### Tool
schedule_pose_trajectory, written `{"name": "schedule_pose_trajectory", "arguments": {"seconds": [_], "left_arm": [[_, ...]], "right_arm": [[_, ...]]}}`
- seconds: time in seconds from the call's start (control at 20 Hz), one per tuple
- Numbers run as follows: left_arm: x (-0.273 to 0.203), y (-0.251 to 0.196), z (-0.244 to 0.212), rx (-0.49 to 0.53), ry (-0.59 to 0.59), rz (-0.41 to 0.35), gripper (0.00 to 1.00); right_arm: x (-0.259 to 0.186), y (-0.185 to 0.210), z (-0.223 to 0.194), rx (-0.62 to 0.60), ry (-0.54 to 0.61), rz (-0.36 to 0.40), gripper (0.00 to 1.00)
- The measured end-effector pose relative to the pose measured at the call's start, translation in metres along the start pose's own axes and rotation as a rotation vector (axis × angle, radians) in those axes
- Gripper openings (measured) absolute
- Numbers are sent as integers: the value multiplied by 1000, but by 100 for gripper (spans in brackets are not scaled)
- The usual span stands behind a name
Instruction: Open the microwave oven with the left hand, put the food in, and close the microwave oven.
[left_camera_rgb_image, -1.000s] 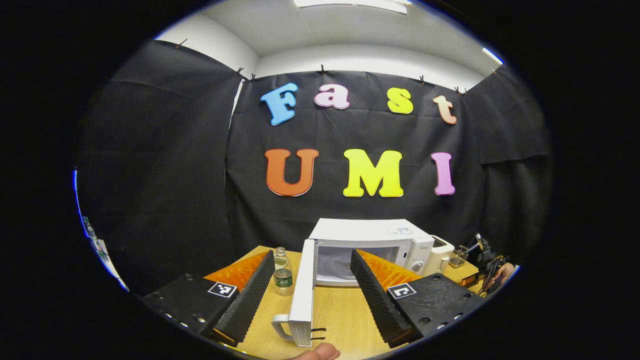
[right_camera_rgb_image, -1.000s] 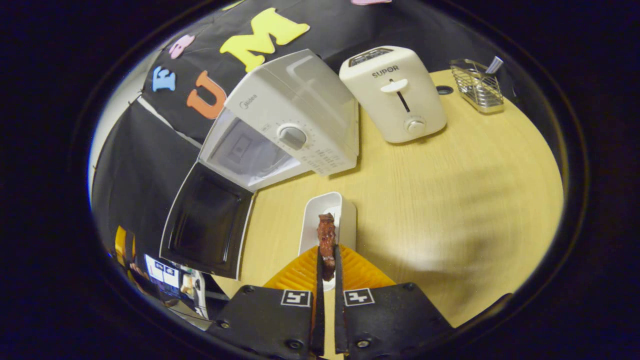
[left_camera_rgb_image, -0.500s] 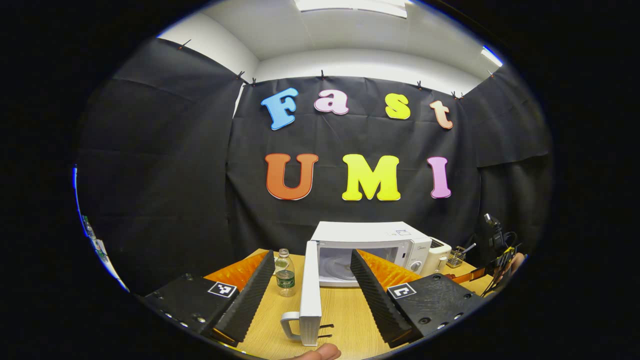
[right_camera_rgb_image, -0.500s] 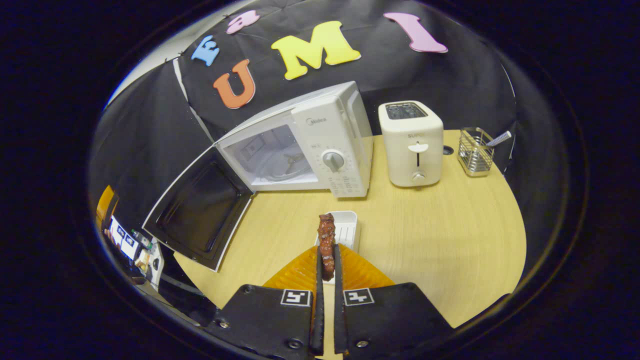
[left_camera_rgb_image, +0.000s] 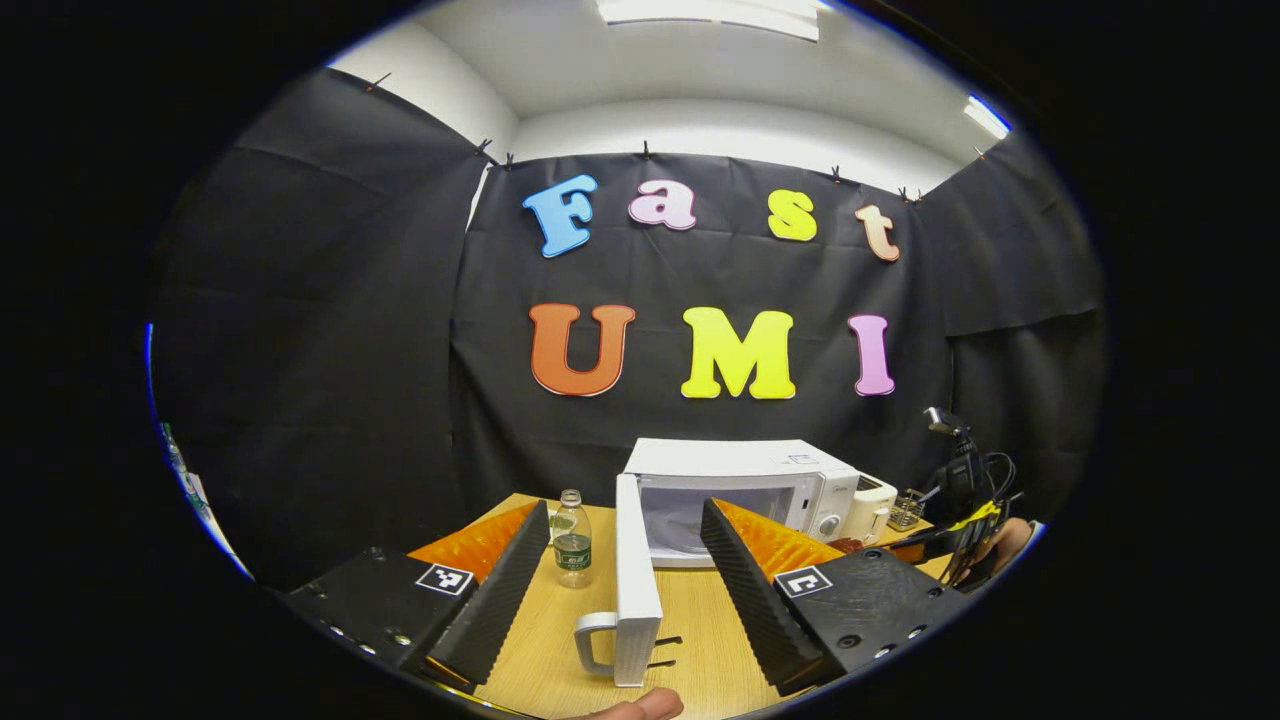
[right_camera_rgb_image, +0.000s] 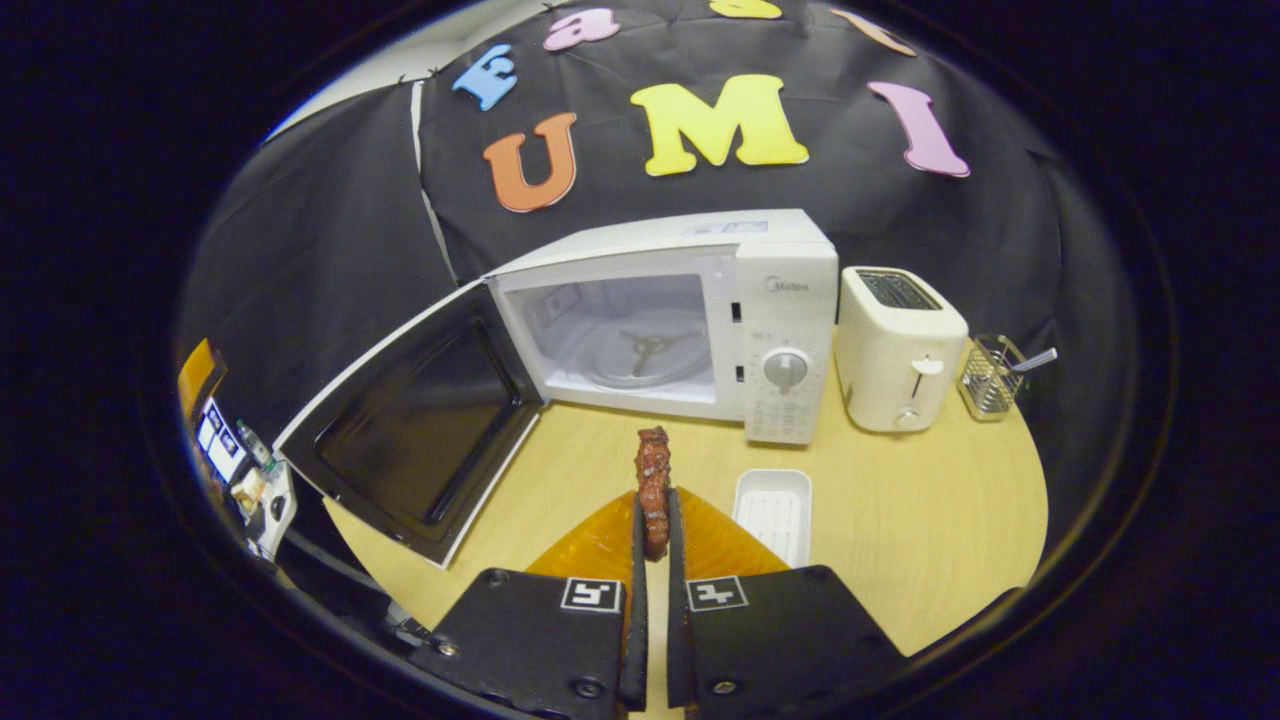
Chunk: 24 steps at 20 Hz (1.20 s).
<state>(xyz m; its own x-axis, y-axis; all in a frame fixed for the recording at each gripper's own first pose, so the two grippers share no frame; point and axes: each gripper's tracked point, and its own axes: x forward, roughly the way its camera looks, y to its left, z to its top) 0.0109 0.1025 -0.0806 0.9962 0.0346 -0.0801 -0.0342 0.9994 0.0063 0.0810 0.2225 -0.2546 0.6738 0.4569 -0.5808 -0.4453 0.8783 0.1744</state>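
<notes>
One microwave oven (right_camera_rgb_image: 690, 320) stands on the tabletop (right_camera_rgb_image: 900, 520) at the centre of the right gripper view, its door (right_camera_rgb_image: 415, 430) swung wide to the lower left and its white cavity bare with the turntable hub showing. One piece of food (right_camera_rgb_image: 653, 485), a dark reddish-brown strip, stands upright between the fingers (right_camera_rgb_image: 631, 560) of the right gripper (right_camera_rgb_image: 652, 545), which are nearly together and press on its lower end from both sides; its top rises above the fingertips, in front of the oven's open mouth and still outside it. One white tray (right_camera_rgb_image: 772, 510) lies on the tabletop just right of the fingers, below the oven's control panel. One toaster (right_camera_rgb_image: 900, 350) stands right of the oven, and one wire basket (right_camera_rgb_image: 990, 375) farther right.

In the left gripper view, the left gripper (left_camera_rgb_image: 625, 530) has its fingers (left_camera_rgb_image: 500, 590) spread wide apart and holding nothing. Between them the oven's door (left_camera_rgb_image: 635, 590) is seen edge-on, with its handle (left_camera_rgb_image: 592, 645) at the lower centre. One small bottle (left_camera_rgb_image: 571, 540) stands to the left of the door, and the oven (left_camera_rgb_image: 740, 490) sits beyond, at mid-frame.
</notes>
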Motion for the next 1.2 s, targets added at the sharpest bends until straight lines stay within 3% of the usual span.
{"name": "schedule_pose_trajectory", "arguments": {"seconds": [0.15,0.35,0.75,0.9,1.05,1.2], "left_arm": [[-3,10,-10,-6,21,7,94],[-5,20,-19,-2,31,10,94],[-3,53,-33,-6,59,46,94],[0,59,-43,-27,84,44,94],[-2,62,-41,-53,90,22,94],[-4,77,-39,-28,92,52,94]], "right_arm": [[21,27,23,-30,-83,4,11],[51,49,41,-60,-159,-46,11],[121,69,58,-18,-200,-105,11],[152,74,65,95,-221,-83,11],[181,71,82,330,-270,-45,11],[208,52,97,518,-338,-92,11]]}}
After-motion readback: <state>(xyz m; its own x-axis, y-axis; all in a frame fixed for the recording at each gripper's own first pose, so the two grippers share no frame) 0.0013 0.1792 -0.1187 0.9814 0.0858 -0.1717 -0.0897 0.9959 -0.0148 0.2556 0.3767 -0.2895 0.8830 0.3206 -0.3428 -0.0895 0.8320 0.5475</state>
